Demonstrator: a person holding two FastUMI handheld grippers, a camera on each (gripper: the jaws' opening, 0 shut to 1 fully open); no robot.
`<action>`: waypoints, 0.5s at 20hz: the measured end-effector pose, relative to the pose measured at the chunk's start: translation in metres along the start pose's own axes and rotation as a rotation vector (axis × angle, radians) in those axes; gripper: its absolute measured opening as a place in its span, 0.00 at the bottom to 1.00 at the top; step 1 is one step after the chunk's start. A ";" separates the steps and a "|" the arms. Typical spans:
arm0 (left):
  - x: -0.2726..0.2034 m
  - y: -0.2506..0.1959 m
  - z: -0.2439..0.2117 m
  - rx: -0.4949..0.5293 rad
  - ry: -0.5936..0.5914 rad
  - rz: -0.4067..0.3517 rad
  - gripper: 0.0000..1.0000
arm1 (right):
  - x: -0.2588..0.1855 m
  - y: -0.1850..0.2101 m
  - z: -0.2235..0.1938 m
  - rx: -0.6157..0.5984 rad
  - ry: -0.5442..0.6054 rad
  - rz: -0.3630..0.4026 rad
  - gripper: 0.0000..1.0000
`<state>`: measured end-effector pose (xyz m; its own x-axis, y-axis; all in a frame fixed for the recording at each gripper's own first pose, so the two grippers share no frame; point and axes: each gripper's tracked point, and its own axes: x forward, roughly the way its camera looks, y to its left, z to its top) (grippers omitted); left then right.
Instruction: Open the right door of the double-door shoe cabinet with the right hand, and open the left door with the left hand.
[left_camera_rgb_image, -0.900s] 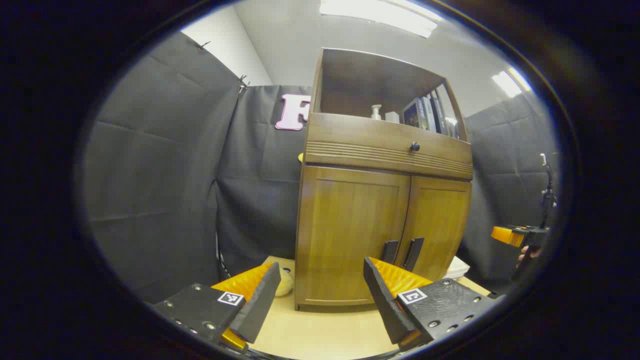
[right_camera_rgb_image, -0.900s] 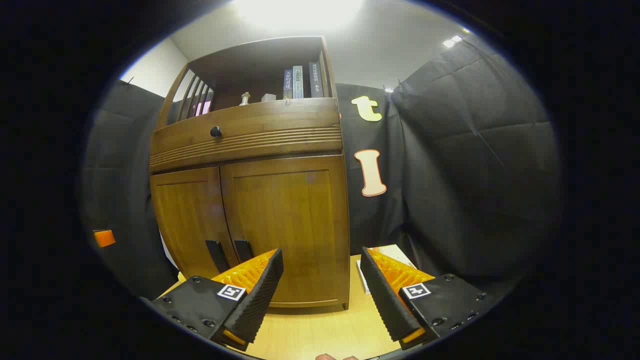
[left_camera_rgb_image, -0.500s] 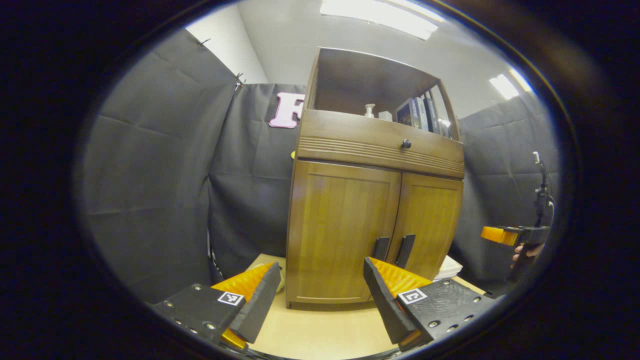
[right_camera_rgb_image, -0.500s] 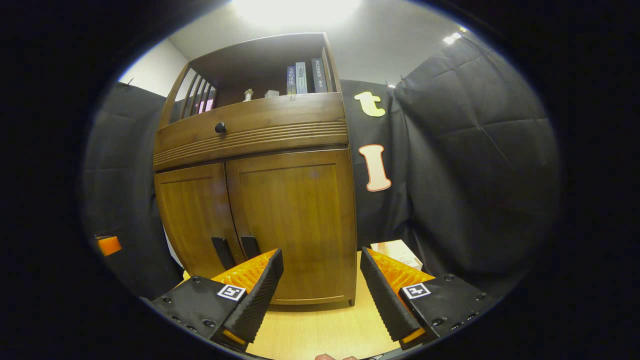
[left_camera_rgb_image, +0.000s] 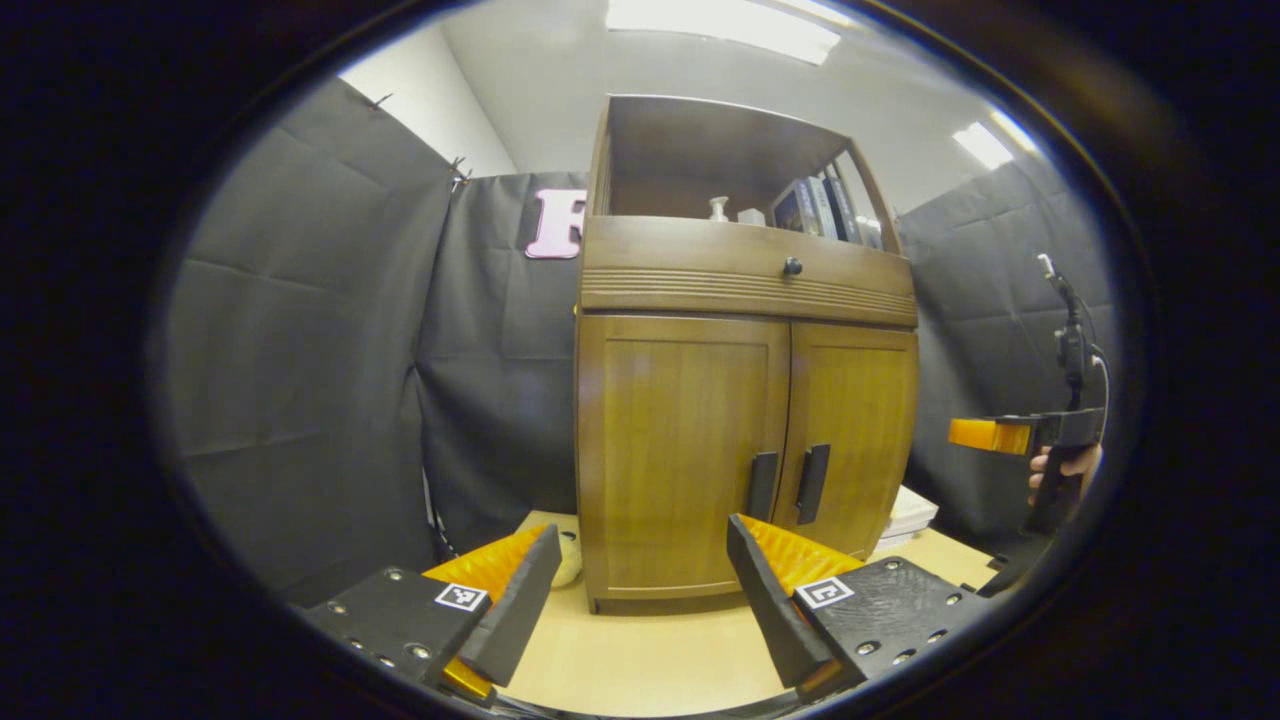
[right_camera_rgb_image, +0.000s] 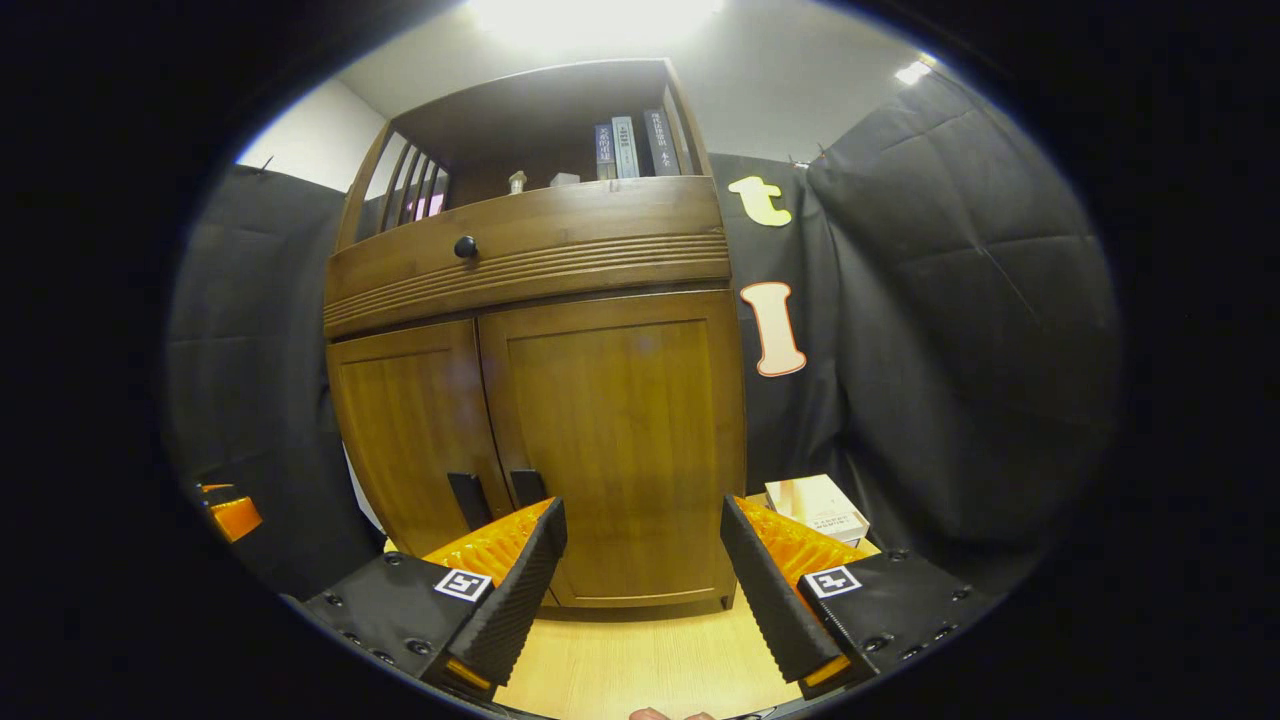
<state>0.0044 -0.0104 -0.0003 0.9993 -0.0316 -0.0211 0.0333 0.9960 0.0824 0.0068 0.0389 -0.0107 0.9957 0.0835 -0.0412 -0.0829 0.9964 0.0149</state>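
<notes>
A wooden shoe cabinet (left_camera_rgb_image: 740, 400) (right_camera_rgb_image: 540, 400) stands on a light table, both doors shut. In the left gripper view the left door (left_camera_rgb_image: 675, 450) has a dark handle (left_camera_rgb_image: 762, 486), and the right door (left_camera_rgb_image: 850, 440) has its own handle (left_camera_rgb_image: 812, 484). My left gripper (left_camera_rgb_image: 640, 590) is open, short of the left door. The right gripper (left_camera_rgb_image: 1000, 436) shows at the far right, held by a hand (left_camera_rgb_image: 1062, 467). In the right gripper view my right gripper (right_camera_rgb_image: 640, 590) is open in front of the right door (right_camera_rgb_image: 620, 440), with the handles (right_camera_rgb_image: 498, 490) to its left.
A drawer with a dark knob (left_camera_rgb_image: 792, 266) sits above the doors; books (right_camera_rgb_image: 630, 148) and a small bottle (left_camera_rgb_image: 717, 208) stand on the open shelf. A flat box (right_camera_rgb_image: 816, 508) lies right of the cabinet, a pale round object (left_camera_rgb_image: 568, 558) at its left foot. Black cloth walls surround it.
Both views have shifted: the cabinet now sits more upright and slightly farther off in the left gripper view, and it has moved right in the right gripper view. Doors stay shut.
</notes>
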 end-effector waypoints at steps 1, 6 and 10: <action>0.004 0.003 -0.002 0.004 0.002 0.002 0.96 | 0.002 0.003 0.000 0.001 -0.001 0.006 0.98; 0.003 0.003 -0.004 -0.011 0.016 0.006 0.97 | 0.013 0.016 0.010 -0.006 -0.014 0.029 0.98; 0.003 0.005 -0.007 -0.003 0.035 0.030 0.97 | 0.030 0.030 0.022 -0.015 -0.036 0.053 0.98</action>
<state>0.0072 -0.0051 -0.0068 0.9986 0.0007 -0.0531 0.0035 0.9968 0.0803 0.0354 0.0710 0.0105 0.9907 0.1362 -0.0047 -0.1362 0.9907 0.0013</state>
